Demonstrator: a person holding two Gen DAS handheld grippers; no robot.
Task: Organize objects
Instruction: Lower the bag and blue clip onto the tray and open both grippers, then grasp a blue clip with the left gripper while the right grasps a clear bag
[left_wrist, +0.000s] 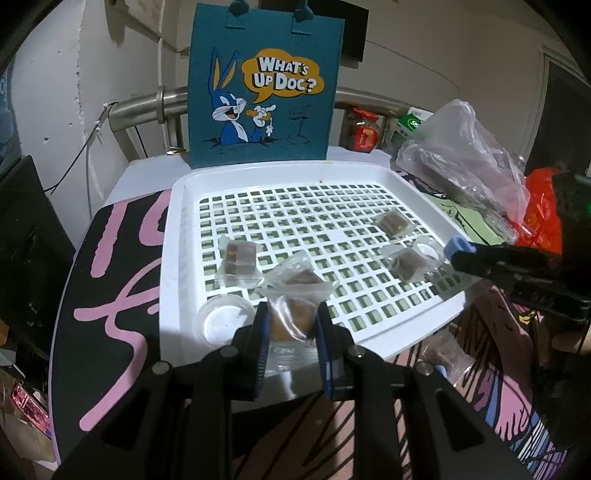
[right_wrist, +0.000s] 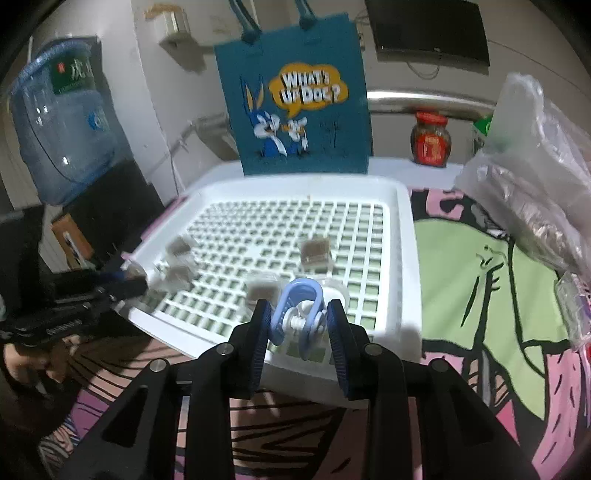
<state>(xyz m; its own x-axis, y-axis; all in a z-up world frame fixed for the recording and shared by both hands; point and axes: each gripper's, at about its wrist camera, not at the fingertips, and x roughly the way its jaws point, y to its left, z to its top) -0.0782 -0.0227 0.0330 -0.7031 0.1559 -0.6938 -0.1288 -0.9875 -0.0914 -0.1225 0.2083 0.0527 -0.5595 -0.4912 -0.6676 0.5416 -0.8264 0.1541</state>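
Note:
A white slotted tray (left_wrist: 177, 236) (right_wrist: 406, 258) holds several clear-wrapped brown snack packets (left_wrist: 238, 256) (right_wrist: 314, 253) and small clear cups (left_wrist: 221, 321). My left gripper (left_wrist: 291, 332) is shut on a wrapped snack packet (left_wrist: 291, 317) at the tray's near edge. My right gripper (right_wrist: 299, 328) is shut on a blue and white clip (right_wrist: 299, 317) above the tray's near right part; it shows in the left wrist view (left_wrist: 458, 251) at the tray's right edge.
A teal Bugs Bunny bag (left_wrist: 264, 88) (right_wrist: 295, 103) stands behind the tray. Clear plastic bags (left_wrist: 461, 158) (right_wrist: 535, 177) lie on the right, with a red-lidded jar (right_wrist: 431, 138) at the back. A water bottle (right_wrist: 62, 122) stands at the left.

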